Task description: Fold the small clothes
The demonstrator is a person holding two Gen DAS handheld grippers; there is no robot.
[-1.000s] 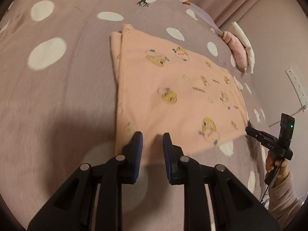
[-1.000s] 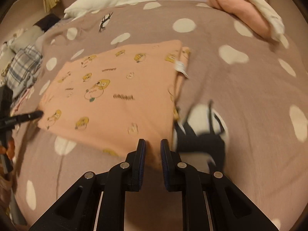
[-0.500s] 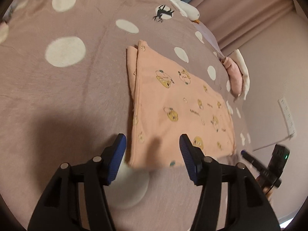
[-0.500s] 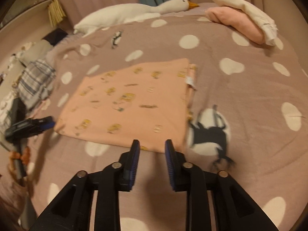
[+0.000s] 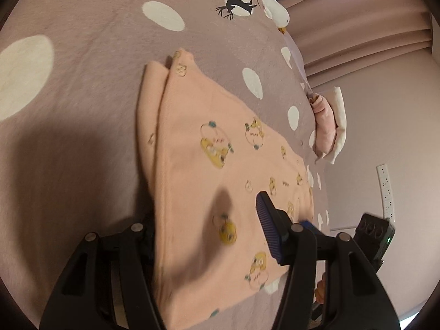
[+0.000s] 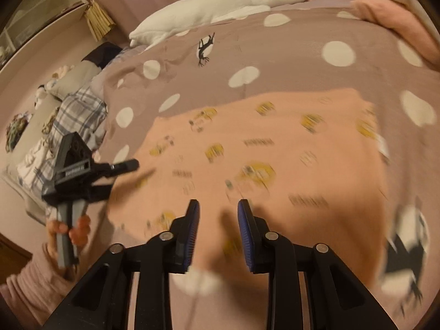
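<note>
A folded peach garment point(image 5: 220, 143) printed with yellow figures lies flat on the mauve dotted bed cover point(image 5: 68, 110). My left gripper point(image 5: 206, 211) stands open across the garment's near left corner. Its right finger point(image 5: 268, 225) is over the cloth and its left finger is hidden behind the cloth edge. In the right wrist view the garment point(image 6: 275, 148) is blurred. My right gripper point(image 6: 218, 206) hovers just above its near edge with a narrow gap between the pads, which press on nothing. The left gripper point(image 6: 82, 170) shows there at the garment's left end, held by a hand point(image 6: 71, 231).
A white goose plush point(image 6: 220, 8) lies along the far side of the bed. A folded pink and white stack point(image 5: 330, 126) sits at the bed's right edge. Plaid cloth point(image 6: 74, 118) and small items crowd the left. A wall socket strip point(image 5: 385, 189) is on the right wall.
Both grippers went from nearly shut to open. The left one rolled and moved in over the garment's corner. The right one drew back, then moved in over the near edge.
</note>
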